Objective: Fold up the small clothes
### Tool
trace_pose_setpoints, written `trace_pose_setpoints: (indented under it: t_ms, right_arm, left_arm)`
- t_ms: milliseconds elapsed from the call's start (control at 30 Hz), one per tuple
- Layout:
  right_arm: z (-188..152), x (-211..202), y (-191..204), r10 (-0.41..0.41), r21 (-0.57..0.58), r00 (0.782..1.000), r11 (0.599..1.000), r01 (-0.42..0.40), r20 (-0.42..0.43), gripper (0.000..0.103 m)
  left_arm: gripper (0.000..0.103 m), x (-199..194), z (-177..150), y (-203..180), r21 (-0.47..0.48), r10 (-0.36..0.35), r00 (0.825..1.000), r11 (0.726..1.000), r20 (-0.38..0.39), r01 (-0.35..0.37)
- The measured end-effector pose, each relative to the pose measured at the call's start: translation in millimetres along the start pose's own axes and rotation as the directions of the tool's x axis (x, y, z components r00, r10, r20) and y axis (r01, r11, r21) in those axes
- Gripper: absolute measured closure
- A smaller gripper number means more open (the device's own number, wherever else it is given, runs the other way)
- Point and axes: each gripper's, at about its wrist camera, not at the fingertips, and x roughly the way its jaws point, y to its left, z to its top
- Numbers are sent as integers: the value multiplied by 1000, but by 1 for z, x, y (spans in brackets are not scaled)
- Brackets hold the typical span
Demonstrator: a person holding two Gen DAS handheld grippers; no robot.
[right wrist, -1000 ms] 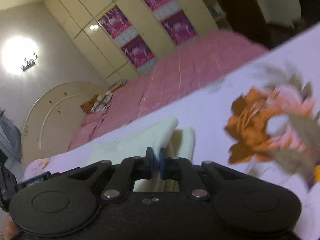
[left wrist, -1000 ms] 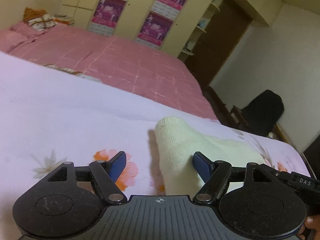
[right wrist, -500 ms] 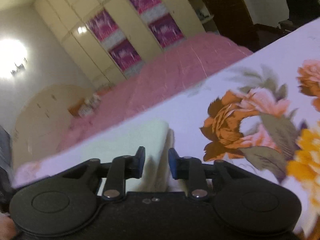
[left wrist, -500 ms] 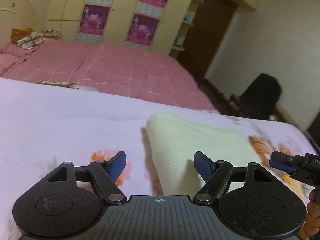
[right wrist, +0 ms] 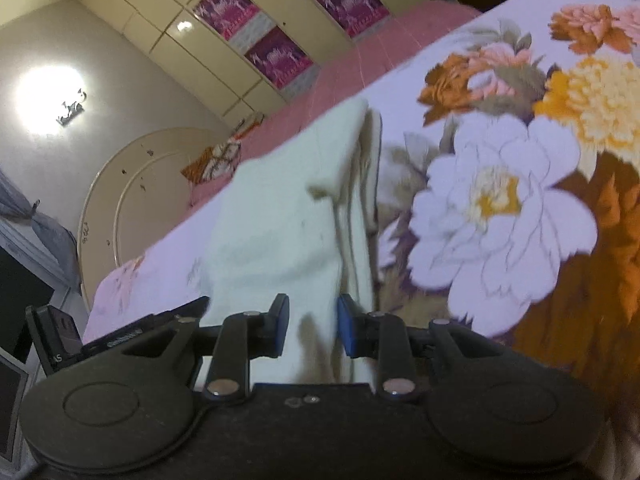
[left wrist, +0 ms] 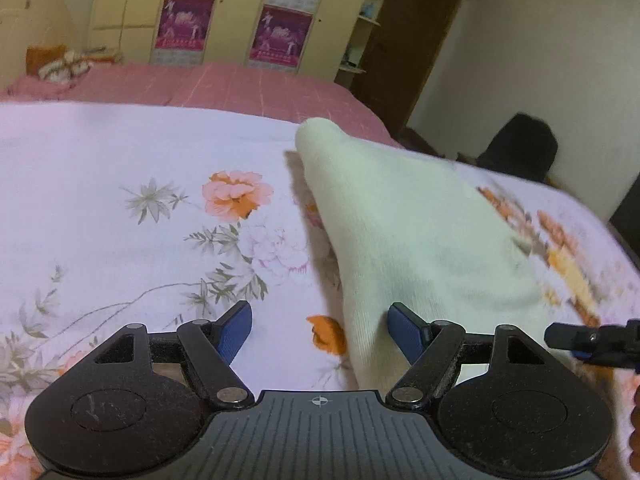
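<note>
On the left, the floral bedsheet (left wrist: 120, 168) is seen spread wide, pale lilac with a peach blossom and grey leaves printed on it. Behind it a pink bedspread (left wrist: 224, 84) is laid over the far bed, and purple posters (left wrist: 280, 34) are fixed to the cream wardrobe doors (left wrist: 124, 8). The left gripper (left wrist: 320, 330) is held low over the sheet, its blue pads (left wrist: 236, 330) spread wide apart, and nothing is pinched between them. Just to the right of centre the cream garment (left wrist: 404, 224) is laid folded on the sheet, its rounded fold pointed toward the far bed; its near edge is crossed by the gap between the pads and the right-hand pad is seen against the cloth, though no pressure can be made out. At the far right edge of this view, the dark tip of the right gripper (left wrist: 592, 338) is caught beside the garment's near corner.

In the right wrist view, the cream garment (right wrist: 280, 232) is shown running up the middle, stacked layers visible along its right edge. The right gripper (right wrist: 310, 330) is positioned over the near end of it, pads parted a little; cloth is seen in the gap, but it is not squeezed. Large orange, yellow and white flowers are printed on the sheet (right wrist: 500, 208) to the right. A bright wall lamp (right wrist: 52, 100) is lit at far left.
</note>
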Motion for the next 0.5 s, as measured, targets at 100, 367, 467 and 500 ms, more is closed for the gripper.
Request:
trace_pose_setpoints:
  t_ms: [100, 367, 467, 500]
  right_arm:
    - [-3, 5, 3, 15, 0, 999, 1000, -15, -41, 76]
    - [2, -19, 35, -84, -152, 996, 985, 82, -2, 99]
    - [0, -17, 26, -131, -165, 991, 978, 125, -25, 99]
    - [-2, -9, 20, -143, -153, 988, 979, 133, -59, 99]
  left_arm:
    - [28, -2, 2, -1, -15, -5, 1000, 1000, -7, 5]
    - [28, -18, -7, -18, 35, -27, 1000, 999, -16, 27]
    - [28, -16, -21, -31, 131, 40, 999, 991, -18, -37]
    - [28, -18, -22, -32, 134, 44, 999, 990, -10, -42]
